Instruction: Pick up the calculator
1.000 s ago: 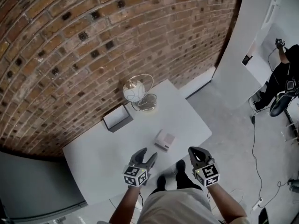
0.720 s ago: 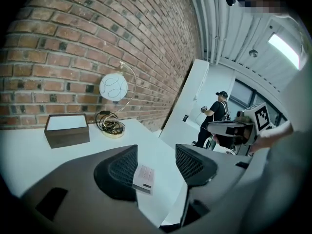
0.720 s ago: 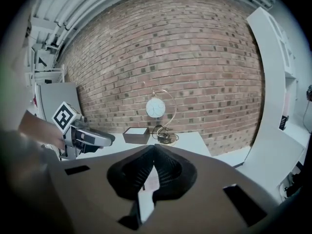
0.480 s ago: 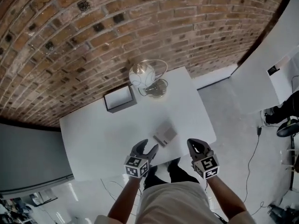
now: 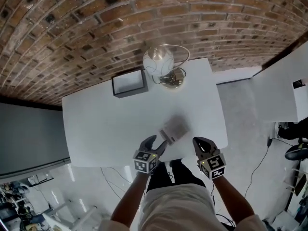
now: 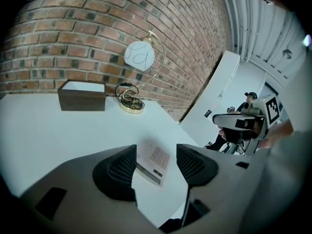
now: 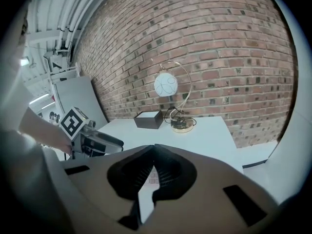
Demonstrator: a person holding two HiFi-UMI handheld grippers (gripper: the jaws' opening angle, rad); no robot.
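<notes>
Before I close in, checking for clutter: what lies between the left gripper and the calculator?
Only bare table, seen in the left gripper view between left gripper and calculator.

Jaws apart on left hand-held gripper (image 5: 155,144), together on right hand-held gripper (image 5: 198,143)

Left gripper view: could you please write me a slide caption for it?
Open left tool aimed at the calculator on a white table, lamp and box behind.

White table (image 5: 106,129), pale grey calculator (image 5: 174,129) — red-brown brick wall (image 5: 96,28), dark box (image 5: 130,93).
</notes>
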